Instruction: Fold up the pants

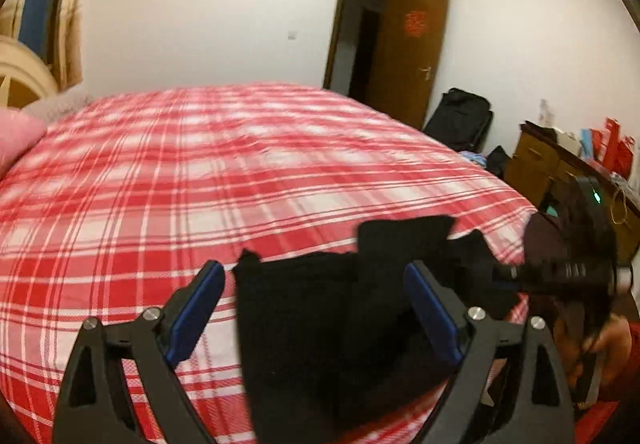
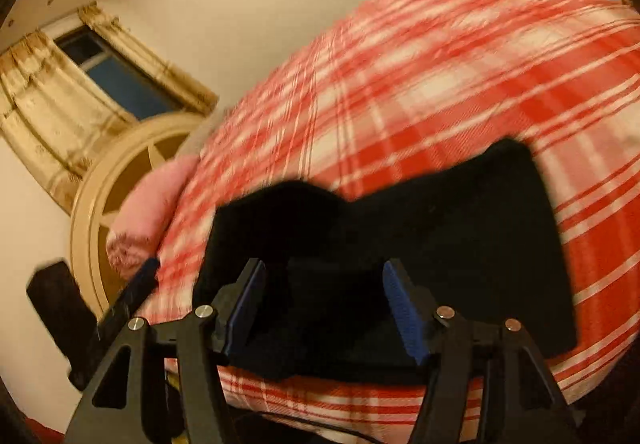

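Note:
Black pants point(image 1: 340, 324) lie bunched in folded layers near the front edge of a bed with a red and white plaid cover point(image 1: 200, 184). My left gripper point(image 1: 316, 276) is open, its blue-padded fingers spread wide either side of the pants' left part, just above the cloth. In the right wrist view the pants point(image 2: 460, 236) spread across the plaid cover point(image 2: 480, 84). My right gripper point(image 2: 324, 272) is open, its fingers straddling a dark fold of the pants. The right gripper also shows in the left wrist view point(image 1: 504, 274) at the pants' right edge.
A pink pillow point(image 1: 16, 140) and cream headboard point(image 1: 24, 76) are at the bed's left end. A brown door point(image 1: 404, 52), black suitcase point(image 1: 460, 120) and wooden dresser point(image 1: 536, 164) stand beyond the far right. A curtained window point(image 2: 100, 76) is behind the headboard.

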{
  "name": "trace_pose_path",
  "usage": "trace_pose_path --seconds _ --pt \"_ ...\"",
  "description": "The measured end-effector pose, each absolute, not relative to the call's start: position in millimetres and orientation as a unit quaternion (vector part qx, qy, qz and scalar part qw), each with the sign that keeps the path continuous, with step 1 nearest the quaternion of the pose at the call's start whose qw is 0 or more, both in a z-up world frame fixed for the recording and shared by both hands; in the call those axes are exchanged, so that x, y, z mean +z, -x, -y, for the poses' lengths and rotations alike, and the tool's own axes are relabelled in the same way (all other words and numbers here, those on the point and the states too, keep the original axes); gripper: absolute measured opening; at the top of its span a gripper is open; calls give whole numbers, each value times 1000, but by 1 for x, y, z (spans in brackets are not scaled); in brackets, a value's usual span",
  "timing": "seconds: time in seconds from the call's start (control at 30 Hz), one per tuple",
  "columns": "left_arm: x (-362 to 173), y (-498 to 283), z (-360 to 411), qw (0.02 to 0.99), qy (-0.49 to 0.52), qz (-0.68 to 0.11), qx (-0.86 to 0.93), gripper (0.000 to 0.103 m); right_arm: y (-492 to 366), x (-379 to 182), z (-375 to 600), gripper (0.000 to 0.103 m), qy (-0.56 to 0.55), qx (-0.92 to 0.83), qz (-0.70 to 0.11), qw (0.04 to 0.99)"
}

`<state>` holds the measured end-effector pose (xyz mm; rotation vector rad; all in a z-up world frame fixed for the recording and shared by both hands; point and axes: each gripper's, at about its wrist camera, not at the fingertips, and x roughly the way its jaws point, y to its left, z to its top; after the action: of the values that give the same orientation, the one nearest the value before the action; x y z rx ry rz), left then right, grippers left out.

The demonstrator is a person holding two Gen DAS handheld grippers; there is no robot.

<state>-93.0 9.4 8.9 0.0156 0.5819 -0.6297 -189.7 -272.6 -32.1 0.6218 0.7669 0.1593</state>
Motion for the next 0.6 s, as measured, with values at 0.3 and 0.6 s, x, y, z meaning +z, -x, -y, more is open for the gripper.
trace_pose_path --seconds 0.3,0.6 --pt "-26 99 58 840 3 -345 -419 93 196 -47 284 63 -303 44 -388 869" --pt "-12 166 91 803 -124 -271 -516 93 227 -42 334 63 -395 25 -334 856"
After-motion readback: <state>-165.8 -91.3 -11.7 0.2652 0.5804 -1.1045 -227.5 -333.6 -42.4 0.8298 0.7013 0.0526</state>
